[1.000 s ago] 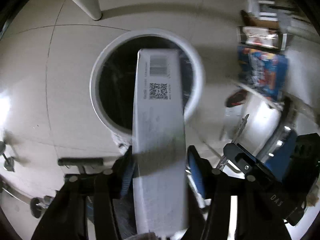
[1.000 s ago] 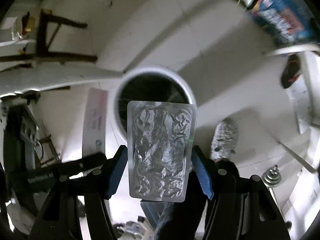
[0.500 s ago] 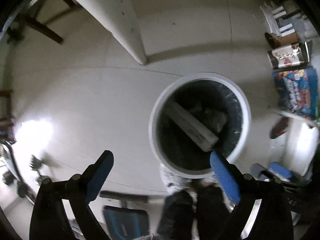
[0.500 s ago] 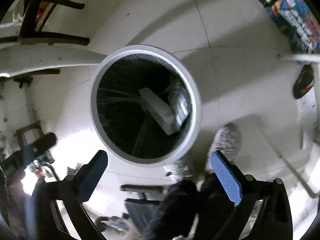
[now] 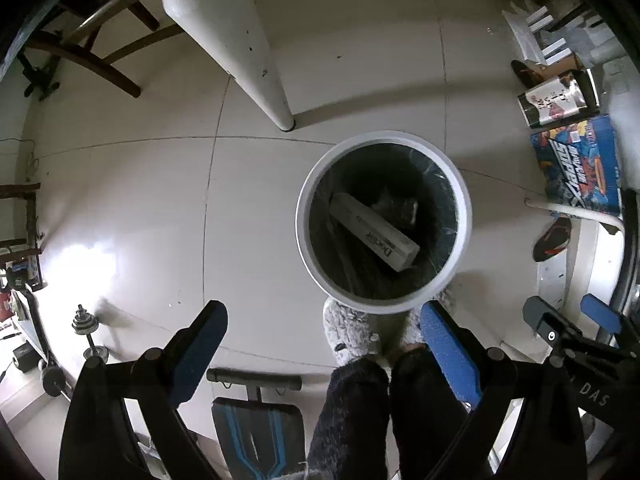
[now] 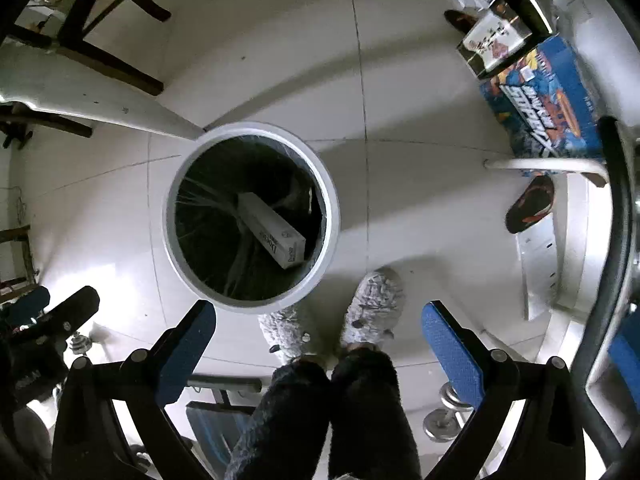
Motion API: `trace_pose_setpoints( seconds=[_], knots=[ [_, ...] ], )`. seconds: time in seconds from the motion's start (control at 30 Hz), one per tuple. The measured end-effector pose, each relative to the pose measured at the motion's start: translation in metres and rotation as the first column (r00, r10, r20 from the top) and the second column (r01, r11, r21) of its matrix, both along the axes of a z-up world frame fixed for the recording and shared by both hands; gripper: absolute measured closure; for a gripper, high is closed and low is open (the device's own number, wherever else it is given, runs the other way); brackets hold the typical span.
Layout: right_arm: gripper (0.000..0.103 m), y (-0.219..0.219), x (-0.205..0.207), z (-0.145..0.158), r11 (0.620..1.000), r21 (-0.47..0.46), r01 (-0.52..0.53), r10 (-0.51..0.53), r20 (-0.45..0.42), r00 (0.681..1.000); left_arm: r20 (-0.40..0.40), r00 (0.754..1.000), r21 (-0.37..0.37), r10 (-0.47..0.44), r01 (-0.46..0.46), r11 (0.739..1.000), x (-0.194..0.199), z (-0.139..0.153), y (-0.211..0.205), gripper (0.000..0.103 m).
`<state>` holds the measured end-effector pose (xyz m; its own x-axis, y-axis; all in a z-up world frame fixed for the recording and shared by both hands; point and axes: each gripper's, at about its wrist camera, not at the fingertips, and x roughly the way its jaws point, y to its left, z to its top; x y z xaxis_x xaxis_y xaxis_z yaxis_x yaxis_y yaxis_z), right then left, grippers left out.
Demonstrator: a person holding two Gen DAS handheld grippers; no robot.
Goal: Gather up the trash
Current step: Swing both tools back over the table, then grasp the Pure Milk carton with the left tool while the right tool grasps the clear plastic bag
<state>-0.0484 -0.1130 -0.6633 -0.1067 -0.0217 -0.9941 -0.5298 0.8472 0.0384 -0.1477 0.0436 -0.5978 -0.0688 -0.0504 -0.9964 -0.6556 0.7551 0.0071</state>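
Hanging spread wide and empty above the white bin point(image 5: 384, 142), left gripper point(image 5: 320, 344) and right gripper point(image 6: 316, 336) overlook a white carton point(image 5: 374, 237), darker trash beside it indistinct.

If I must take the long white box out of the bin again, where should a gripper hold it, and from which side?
Best to come straight down through the bin opening. The long white box lies tilted, its printed end raised toward the wall. Close across the narrow width just behind that end; the length looks too long for the jaws. The rim leaves little room for a side approach.
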Motion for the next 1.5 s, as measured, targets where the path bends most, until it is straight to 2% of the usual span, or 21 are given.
trace_pose_setpoints(
  seconds=[0.17,0.37,0.53,0.73,0.9,1.03,1.13,1.23,1.33,1.4,1.5],
  knots=[
    [0.000,-0.003,-0.003,0.040,1.000,0.009,-0.016,0.015,0.032,0.999,0.029,1.000,0.009,0.007,-0.008,1.000,-0.008,0.035,-0.004,0.005],
    [0.000,-0.002,-0.011,0.106,0.999,0.041,-0.032,0.030,0.054,0.998,0.047,0.999,0.025,0.003,-0.005,1.000,-0.020,0.097,-0.010,0.005],
    [0.000,-0.001,-0.018,0.173,0.997,0.072,-0.030,0.027,0.043,0.999,0.062,0.998,0.044,0.010,-0.013,0.999,-0.032,0.170,-0.012,0.005],
    [0.000,0.002,-0.008,0.275,0.987,0.153,0.040,-0.043,0.017,0.999,0.159,0.987,0.103,0.022,-0.039,0.994,-0.018,0.267,-0.003,0.005],
    [0.000,0.000,0.040,0.349,0.965,0.227,0.132,-0.150,0.066,0.986,0.245,0.968,0.196,-0.046,-0.003,0.981,0.049,0.325,0.005,0.005],
    [0.000,-0.016,0.115,0.395,0.942,0.257,0.217,-0.259,0.143,0.955,0.268,0.953,0.282,-0.145,0.067,0.957,0.123,0.351,0.007,0.005],
    [0.000,-0.028,0.181,0.414,0.930,0.253,0.266,-0.318,0.195,0.928,0.258,0.944,0.328,-0.207,0.116,0.937,0.189,0.359,0.016,0.005],
    [0.000,-0.037,0.252,0.418,0.920,0.238,0.310,-0.361,0.216,0.907,0.229,0.933,0.363,-0.279,0.185,0.913,0.251,0.361,0.027,0.005],
    [0.000,-0.039,0.318,0.405,0.917,0.208,0.341,-0.380,0.188,0.906,0.161,0.911,0.369,-0.381,0.302,0.879,0.313,0.355,0.036,0.005],
    [0.000,-0.037,0.353,0.395,0.921,0.184,0.343,-0.372,0.162,0.914,0.109,0.885,0.359,-0.452,0.389,0.849,0.352,0.344,0.039,0.005],
    [0.000,-0.030,0.388,0.379,0.935,0.143,0.324,-0.343,0.135,0.930,0.042,0.844,0.330,-0.534,0.493,0.805,0.390,0.326,0.042,0.005]
  ],
)
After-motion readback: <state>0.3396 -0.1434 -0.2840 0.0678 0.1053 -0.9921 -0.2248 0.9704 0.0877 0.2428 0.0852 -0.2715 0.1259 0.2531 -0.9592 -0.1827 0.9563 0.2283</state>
